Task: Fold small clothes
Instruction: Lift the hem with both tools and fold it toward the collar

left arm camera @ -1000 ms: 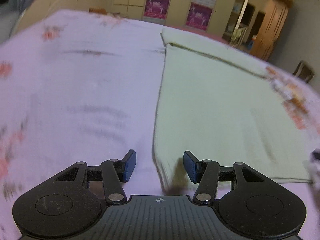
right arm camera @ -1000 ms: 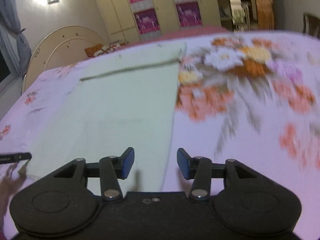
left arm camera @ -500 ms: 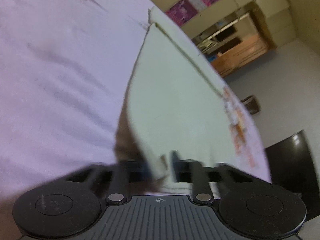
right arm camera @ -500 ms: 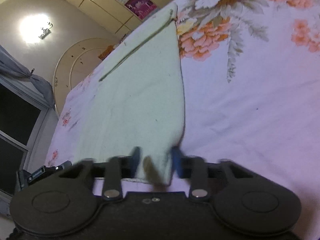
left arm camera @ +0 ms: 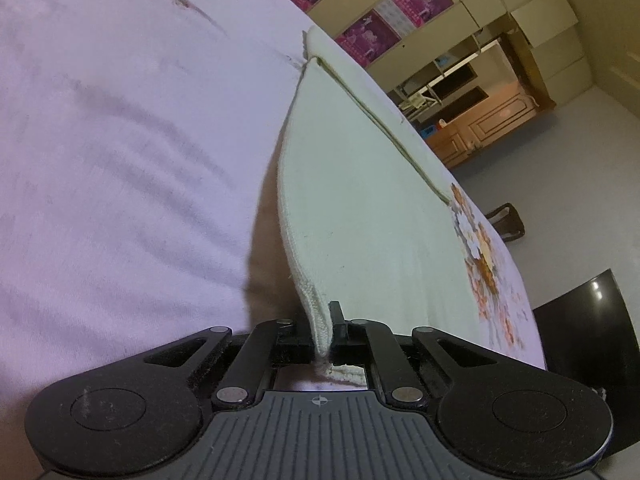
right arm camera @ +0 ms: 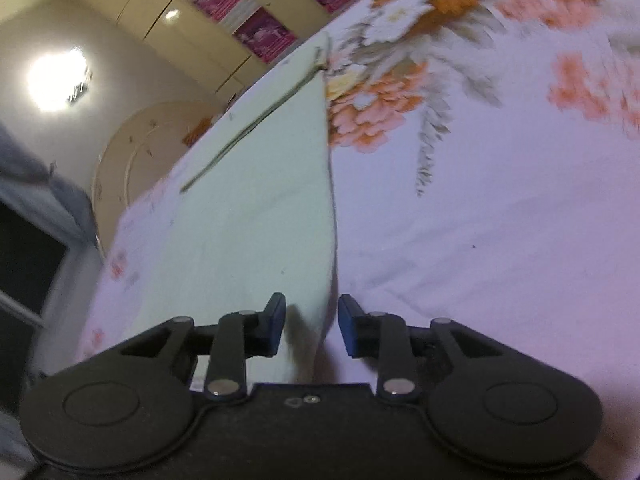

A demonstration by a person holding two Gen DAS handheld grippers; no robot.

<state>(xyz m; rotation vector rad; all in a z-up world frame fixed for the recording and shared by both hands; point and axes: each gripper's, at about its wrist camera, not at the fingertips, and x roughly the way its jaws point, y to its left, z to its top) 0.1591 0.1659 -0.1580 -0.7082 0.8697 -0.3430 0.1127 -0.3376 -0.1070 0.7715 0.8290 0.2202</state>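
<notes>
A pale green cloth (left arm camera: 360,184) lies flat on the pink flowered bedsheet (left arm camera: 120,160). My left gripper (left arm camera: 322,330) is shut on the cloth's near left corner, and the knitted edge stands pinched up between the pads. In the right wrist view the cloth (right arm camera: 248,220) runs away from me. Its near right edge lies between the blue pads of my right gripper (right arm camera: 311,320). Those jaws are opening, and a gap shows on both sides of the cloth's edge.
Cream cupboards with magenta posters (left arm camera: 384,36) stand beyond the bed, with a wooden cabinet (left arm camera: 500,116) to their right. A dark chair (left arm camera: 580,320) is off the bed's right side. A round headboard (right arm camera: 136,160) and a dark window (right arm camera: 28,264) are at the left.
Both grippers rolled and sank onto the cloth's near corners. The left one closed on its corner and stays shut. The right one closed around its edge, then widened again.
</notes>
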